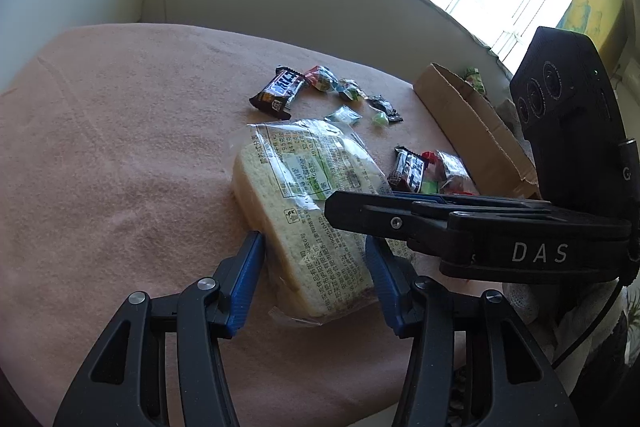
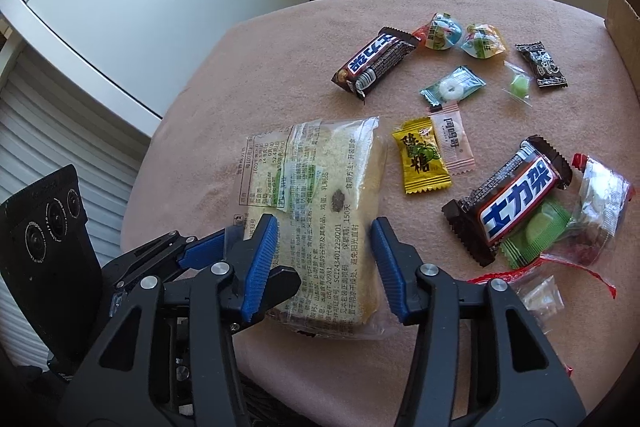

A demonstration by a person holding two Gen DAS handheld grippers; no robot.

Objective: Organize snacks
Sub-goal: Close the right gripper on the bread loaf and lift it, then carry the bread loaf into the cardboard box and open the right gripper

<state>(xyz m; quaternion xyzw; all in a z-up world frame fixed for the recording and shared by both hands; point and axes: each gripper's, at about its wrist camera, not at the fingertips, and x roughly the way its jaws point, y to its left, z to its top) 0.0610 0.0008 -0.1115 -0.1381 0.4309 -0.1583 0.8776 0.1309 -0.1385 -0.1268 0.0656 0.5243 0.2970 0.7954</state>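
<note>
- Straddling the wrapped bread slice, the left gripper has its blue pads either side of the packet's near end; a gap shows by the left pad, contact at the right pad cannot be told.
- Right gripper straddles the same packet from its own side, jaws released, small gaps visible at both pads.
- Packet lies flat on the pink tablecloth, label side up.
- Far of it: one Snickers bar with small wrapped candies beside it.
- Right of it: yellow candy sachet, second Snickers bar, green candy tucked under that bar.
- Cardboard box sits at the far right table edge.
</note>
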